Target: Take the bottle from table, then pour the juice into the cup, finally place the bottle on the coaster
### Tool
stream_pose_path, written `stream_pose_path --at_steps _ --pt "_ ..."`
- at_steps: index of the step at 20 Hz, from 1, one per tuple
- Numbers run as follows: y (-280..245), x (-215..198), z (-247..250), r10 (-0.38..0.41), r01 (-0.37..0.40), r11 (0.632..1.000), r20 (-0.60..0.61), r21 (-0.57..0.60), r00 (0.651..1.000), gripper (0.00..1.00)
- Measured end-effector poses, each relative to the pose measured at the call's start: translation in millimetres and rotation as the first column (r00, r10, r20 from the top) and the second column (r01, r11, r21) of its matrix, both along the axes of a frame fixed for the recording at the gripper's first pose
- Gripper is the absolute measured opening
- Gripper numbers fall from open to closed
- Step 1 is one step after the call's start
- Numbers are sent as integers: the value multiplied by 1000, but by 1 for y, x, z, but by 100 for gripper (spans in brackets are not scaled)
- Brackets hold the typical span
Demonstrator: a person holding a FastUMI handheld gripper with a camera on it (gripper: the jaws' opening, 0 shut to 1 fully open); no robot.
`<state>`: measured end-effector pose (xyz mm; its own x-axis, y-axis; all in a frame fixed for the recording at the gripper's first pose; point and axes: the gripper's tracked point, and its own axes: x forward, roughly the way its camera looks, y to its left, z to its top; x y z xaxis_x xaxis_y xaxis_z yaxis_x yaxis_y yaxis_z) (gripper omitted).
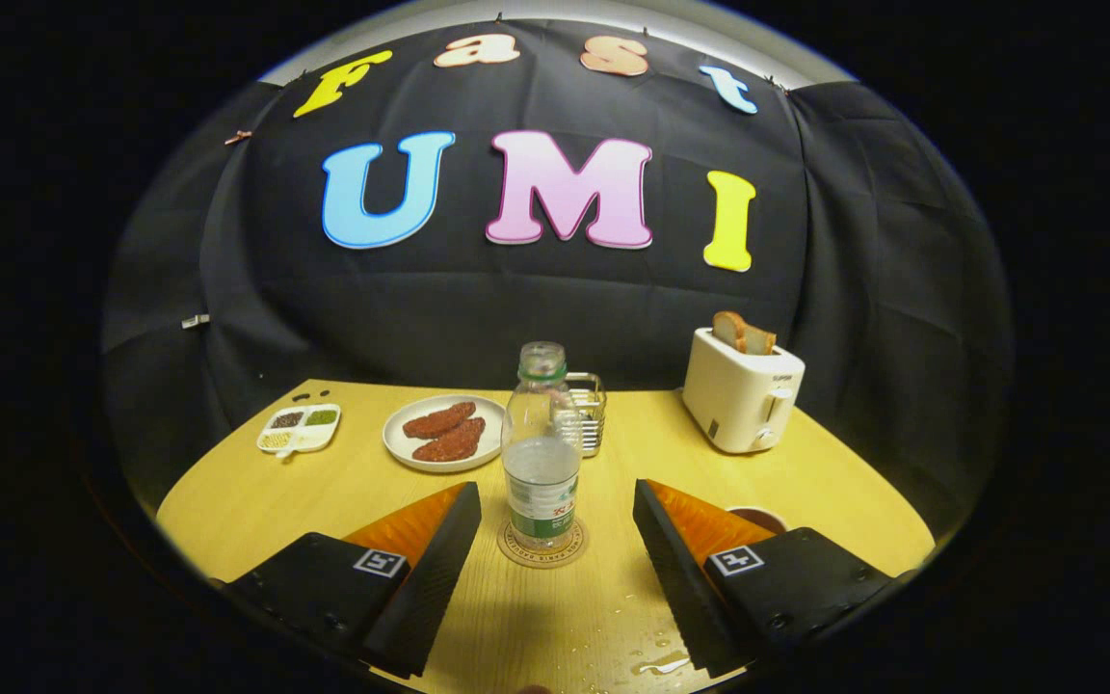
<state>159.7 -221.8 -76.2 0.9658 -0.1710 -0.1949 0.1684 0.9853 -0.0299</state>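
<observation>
Claw (555,540) wide, holding nothing; fingers sit either side of the bottle, clear of it. Drops of liquid (656,663) on the desk (256,501) at bottom centre-right, between the finger bases.

Bottle (542,453) stands upright on the coaster (542,547), centre frame, just ahead of the fingertips. No cap, partly full. Looks like the placing is done, so the step in hand is the release and retreat.

To do it well: keep the fingers spread, back straight out along the claw axis, no sideways swing, since the open bottle tips easily and either finger could clip it. Mind the wet patch underneath.

Cup (757,519): only the rim shows, just behind the right finger, lower right. Avoid drifting right on the way out.

Further back: plate (435,436) with two reddish patties left of the bottle, wire holder (592,410) right behind it, divided dish (300,429) at far left, toaster (743,400) with bread at right.
</observation>
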Motion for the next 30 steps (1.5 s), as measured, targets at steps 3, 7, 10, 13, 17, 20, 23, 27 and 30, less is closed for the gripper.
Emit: stream_pose_path --at_steps 3,7,10,13,17,20,23,27,30 --pt "13 -36 53 35 -36 999 70 6 997 97" --pt "48 -78 109 122 -117 992 137 -44 983 97" --pt "75 -100 131 194 -185 980 149 -71 970 97" --pt "91 -134 133 186 -189 982 178 3 966 98" --pt "96 -178 130 116 -122 992 188 22 975 97" --pt "95 -205 123 74 -76 997 192 7 979 97" --pt "105 -226 115 88 -84 996 180 -30 980 98" --pt "122 -241 101 118 -109 992 148 -68 982 98" --pt "136 -249 103 135 -125 989 150 -76 979 97"
